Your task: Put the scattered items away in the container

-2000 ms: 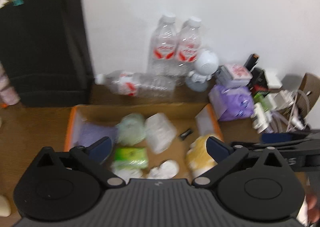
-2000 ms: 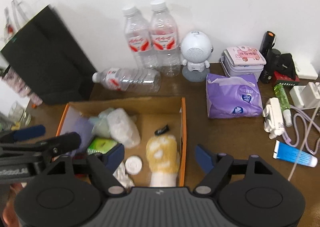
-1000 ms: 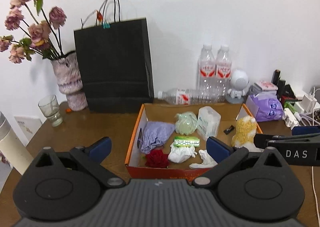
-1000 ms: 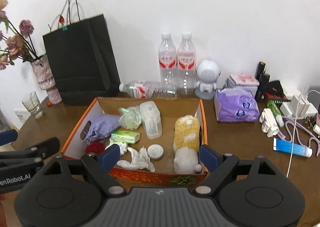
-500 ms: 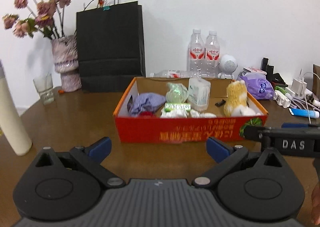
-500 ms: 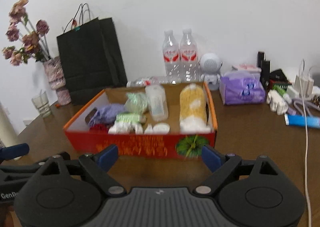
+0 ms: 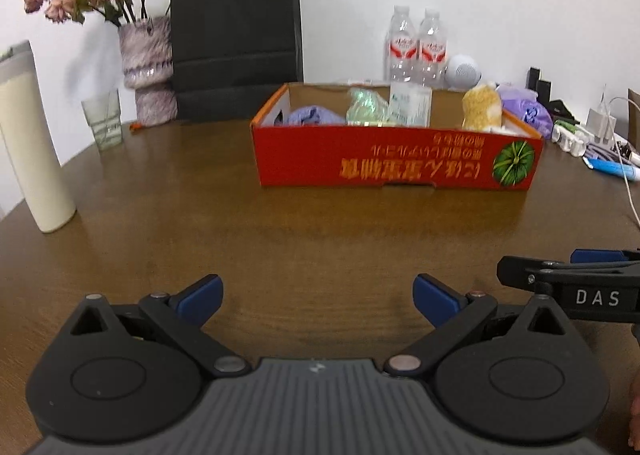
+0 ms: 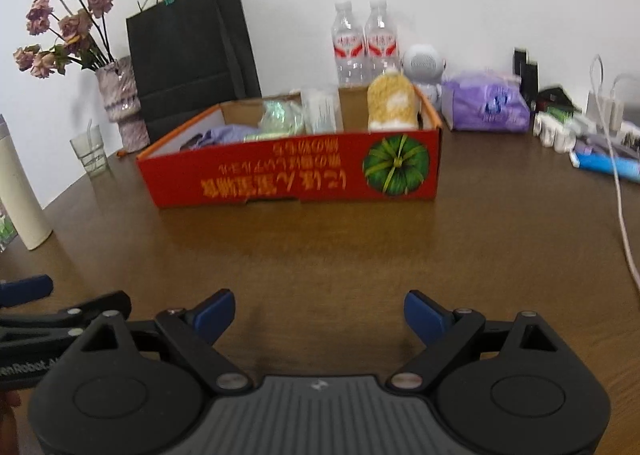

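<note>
**Left-wrist and right-wrist views: box ahead of both tongs, broadside on**

Left-wrist view: the left gripper (image 7: 316,295) hangs low over bare brown table (image 7: 168,215), jaws spread wide, nothing between the blue pads. The right gripper (image 8: 319,313) is in the same condition: jaws spread, pads clear of any object. Its black frame also shows at the right edge of the left-wrist view, so the two tools sit side by side.

Position of the container. The red cardboard box (image 7: 396,161) stands on the table straight ahead of both tongs, well apart from the fingertips, with open tabletop between. In the left-wrist view it lies ahead and somewhat right of centre; in the right-wrist view it lies ahead and somewhat left. Neither hand appears clearly nearer.

Orientation. The box's long axis runs left to right across both views, so its long printed wall faces the tongs. The print reads upside down. In the right-wrist view the box is slightly skewed, its right corner nearer.

Contents visible over the rim: a purple cloth bundle (image 8: 224,133), a green wrapped item (image 8: 278,115), a clear plastic container (image 8: 322,110) and a yellow plush toy (image 8: 392,103) at the right end.

Judgement: no loose item lies on the table between tongs and box. The task reads as near complete. Any further reach would travel forward over the long wall.
</note>
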Motion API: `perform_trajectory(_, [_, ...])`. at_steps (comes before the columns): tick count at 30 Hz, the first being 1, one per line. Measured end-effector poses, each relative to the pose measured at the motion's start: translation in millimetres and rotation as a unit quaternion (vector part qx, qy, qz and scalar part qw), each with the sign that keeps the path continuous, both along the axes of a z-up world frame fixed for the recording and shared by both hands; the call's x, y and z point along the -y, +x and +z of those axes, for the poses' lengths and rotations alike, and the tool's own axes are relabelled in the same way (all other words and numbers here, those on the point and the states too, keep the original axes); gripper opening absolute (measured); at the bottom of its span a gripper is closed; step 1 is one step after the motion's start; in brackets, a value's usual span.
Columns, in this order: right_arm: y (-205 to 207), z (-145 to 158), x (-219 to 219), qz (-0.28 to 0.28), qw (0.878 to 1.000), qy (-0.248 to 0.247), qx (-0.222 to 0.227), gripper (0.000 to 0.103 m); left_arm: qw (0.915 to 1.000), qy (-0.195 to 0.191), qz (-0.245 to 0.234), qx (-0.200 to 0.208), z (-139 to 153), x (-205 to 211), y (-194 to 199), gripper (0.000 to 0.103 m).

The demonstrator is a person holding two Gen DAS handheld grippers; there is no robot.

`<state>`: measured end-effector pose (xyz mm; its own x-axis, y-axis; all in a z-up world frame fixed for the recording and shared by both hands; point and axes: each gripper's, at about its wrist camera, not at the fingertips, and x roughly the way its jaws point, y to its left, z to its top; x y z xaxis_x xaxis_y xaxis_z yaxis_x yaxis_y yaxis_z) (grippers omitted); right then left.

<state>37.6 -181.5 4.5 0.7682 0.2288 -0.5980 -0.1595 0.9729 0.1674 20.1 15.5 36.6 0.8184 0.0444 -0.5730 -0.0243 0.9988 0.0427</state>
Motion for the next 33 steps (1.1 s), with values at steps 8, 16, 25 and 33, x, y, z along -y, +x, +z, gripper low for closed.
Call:
perform_trajectory(8, [-12, -11, -14, 0.002, 0.998, -0.058, -0.004, 0.092, 0.9995, -0.003, -0.002, -0.033, -19, -2, -1, 0.103])
perform_trajectory(16, [-13, -14, -17, -0.024, 0.996, -0.081, -0.009, 0.103, 0.999, -0.011, -0.002, -0.043, -24, -5, 0, 0.103])
perform_trajectory(25, [-13, -16, -12, -0.028, 0.997, -0.077, -0.013, 0.103, 0.9989, -0.016, -0.004, -0.045, -24, -6, 2, 0.103])
perform_trajectory(33, [-14, -15, -15, -0.017, 0.997, -0.078, -0.012, 0.103, 0.9988, -0.016, -0.003, -0.045, -24, -4, 4, 0.103])
